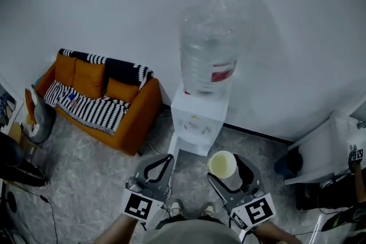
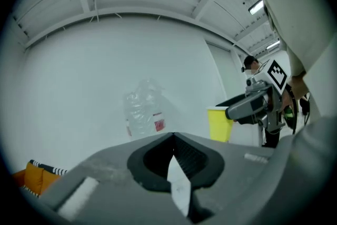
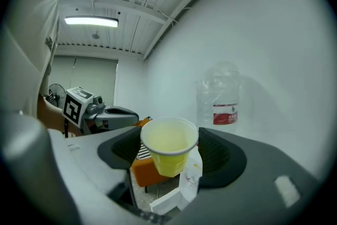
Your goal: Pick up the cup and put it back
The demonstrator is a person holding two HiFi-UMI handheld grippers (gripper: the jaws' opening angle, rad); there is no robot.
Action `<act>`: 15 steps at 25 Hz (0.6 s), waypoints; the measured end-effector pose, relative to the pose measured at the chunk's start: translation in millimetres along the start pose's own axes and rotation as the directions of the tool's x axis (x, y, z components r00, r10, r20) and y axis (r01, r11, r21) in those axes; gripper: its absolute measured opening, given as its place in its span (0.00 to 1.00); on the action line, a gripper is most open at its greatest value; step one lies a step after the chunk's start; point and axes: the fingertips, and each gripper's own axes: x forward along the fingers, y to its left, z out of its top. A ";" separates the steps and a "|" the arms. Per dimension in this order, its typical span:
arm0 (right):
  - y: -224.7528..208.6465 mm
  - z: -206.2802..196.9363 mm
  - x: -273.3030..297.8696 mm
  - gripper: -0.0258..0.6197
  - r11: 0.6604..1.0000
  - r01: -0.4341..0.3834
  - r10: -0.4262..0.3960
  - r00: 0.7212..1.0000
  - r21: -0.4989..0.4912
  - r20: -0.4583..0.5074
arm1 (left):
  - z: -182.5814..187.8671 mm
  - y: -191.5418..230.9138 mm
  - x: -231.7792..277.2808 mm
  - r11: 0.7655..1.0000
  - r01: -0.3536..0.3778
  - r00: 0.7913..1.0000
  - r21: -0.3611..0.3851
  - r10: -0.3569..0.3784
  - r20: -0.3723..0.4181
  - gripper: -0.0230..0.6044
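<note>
Pinching the flimsy cup [image 3: 168, 149] near its rim before the dispenser [image 1: 199, 122], your right gripper [image 3: 169, 154] needs gentleness; your left gripper [image 2: 174, 162] sits clenched, empty.

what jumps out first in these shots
The small yellow paper cup, held aloft between the right gripper's fingers, catches the eye first. Behind it a big clear plastic water bottle tops a white dispenser against the wall, with an orange sofa to its left.
</note>
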 end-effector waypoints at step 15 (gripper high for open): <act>-26.9 -29.9 33.3 0.57 0.999 0.002 -0.004 0.999 -0.035 -0.048 | -21.5 25.4 9.8 0.996 -0.069 0.997 -0.061 0.067 -0.041 0.04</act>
